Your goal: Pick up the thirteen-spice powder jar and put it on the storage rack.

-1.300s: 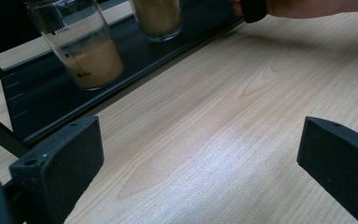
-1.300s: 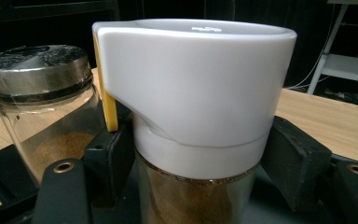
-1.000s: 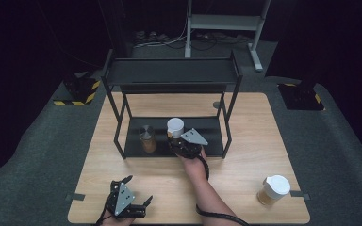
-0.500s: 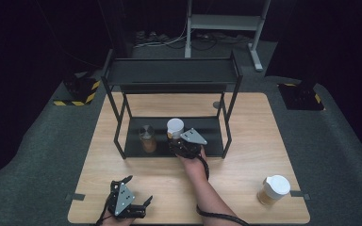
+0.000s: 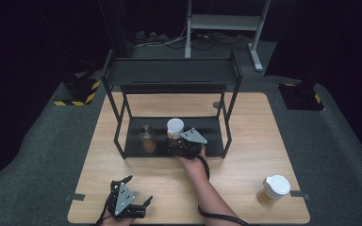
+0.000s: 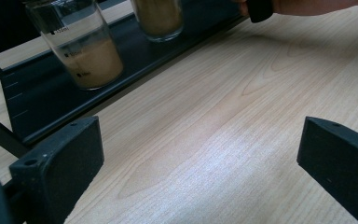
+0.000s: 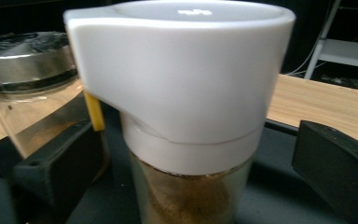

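The white-capped jar [image 7: 186, 116] stands on the low black tray of the rack [image 5: 217, 129], right of a glass jar with a metal lid [image 5: 146, 137]. It has a tall white cap with a flat top over a clear body holding brown powder. The right gripper [image 5: 181, 148] sits at it from the near side, its fingers spread either side without touching. The left gripper [image 5: 125, 205] rests on the wooden surface [image 5: 264, 141] at the near edge, its fingers wide apart.
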Demonstrator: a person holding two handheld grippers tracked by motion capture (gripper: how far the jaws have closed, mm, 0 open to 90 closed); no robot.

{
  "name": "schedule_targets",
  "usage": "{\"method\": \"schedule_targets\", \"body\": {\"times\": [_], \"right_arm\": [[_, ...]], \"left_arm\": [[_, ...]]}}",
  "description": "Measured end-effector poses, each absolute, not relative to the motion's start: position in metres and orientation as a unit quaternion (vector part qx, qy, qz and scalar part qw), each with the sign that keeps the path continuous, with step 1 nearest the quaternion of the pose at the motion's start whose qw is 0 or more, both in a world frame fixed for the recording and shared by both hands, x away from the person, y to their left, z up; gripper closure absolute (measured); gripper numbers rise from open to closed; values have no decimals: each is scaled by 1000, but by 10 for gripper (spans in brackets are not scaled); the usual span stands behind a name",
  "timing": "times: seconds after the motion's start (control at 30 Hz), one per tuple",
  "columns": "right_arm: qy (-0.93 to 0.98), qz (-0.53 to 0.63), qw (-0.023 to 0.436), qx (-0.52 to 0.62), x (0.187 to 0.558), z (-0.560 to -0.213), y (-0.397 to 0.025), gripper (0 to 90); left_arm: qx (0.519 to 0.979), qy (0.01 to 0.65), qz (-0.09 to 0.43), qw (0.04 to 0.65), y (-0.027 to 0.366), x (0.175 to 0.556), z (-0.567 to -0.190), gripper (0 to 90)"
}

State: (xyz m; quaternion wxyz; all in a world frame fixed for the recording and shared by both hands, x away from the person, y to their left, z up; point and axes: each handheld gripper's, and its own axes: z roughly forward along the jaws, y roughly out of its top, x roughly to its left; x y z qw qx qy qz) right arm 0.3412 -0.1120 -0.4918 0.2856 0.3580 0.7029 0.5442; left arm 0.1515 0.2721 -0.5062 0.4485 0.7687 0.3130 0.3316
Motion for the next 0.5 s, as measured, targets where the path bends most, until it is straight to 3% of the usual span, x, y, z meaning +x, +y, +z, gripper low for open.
{"method": "schedule_targets", "body": {"times": [0.5], "right_arm": [[693, 554, 292, 357, 325, -483, -124, 0]], "left_arm": [[773, 310, 332, 444, 271, 152, -505, 7]]}}
